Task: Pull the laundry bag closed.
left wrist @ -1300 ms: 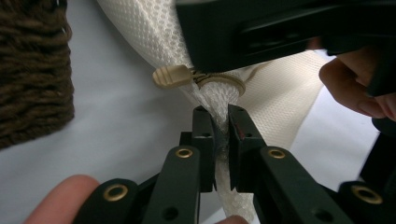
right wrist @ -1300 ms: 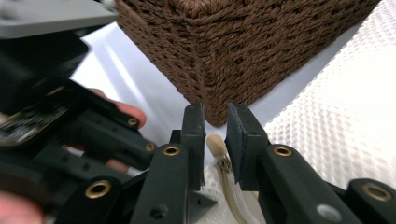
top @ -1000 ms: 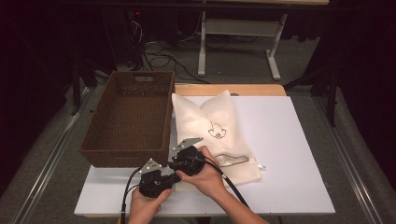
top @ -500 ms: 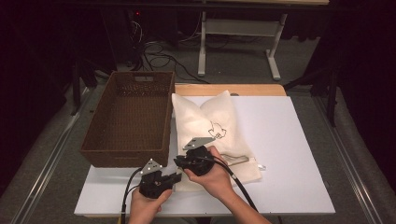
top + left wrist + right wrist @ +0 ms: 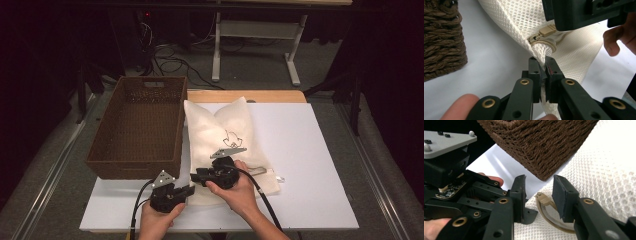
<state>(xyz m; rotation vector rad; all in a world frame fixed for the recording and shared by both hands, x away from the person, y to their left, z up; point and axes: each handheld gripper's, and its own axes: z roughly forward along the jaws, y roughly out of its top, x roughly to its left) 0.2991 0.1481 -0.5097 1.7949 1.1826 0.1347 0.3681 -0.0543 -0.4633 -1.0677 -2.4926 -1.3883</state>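
A cream mesh bag (image 5: 220,132) lies flat on the white table (image 5: 310,165), its tan zipper along the near edge. My left gripper (image 5: 190,189) is shut on the bag's near left corner (image 5: 543,53), just below the zipper's end. The tan zipper pull (image 5: 544,32) sits a little beyond those jaws. My right gripper (image 5: 196,176) faces the left one across that corner. Its jaws (image 5: 540,185) have just been opening and stand apart; the zipper pull (image 5: 544,200) lies between them with neither pad pressing on it.
A brown wicker basket (image 5: 137,127) stands at the table's left, its near corner (image 5: 541,150) close to both grippers. A wooden strip (image 5: 260,96) runs along the table's far edge. Bare white tabletop lies to the right of the bag.
My right hand and gripper have shifted a little to the right along the bag's near edge. The left hand has stayed put.
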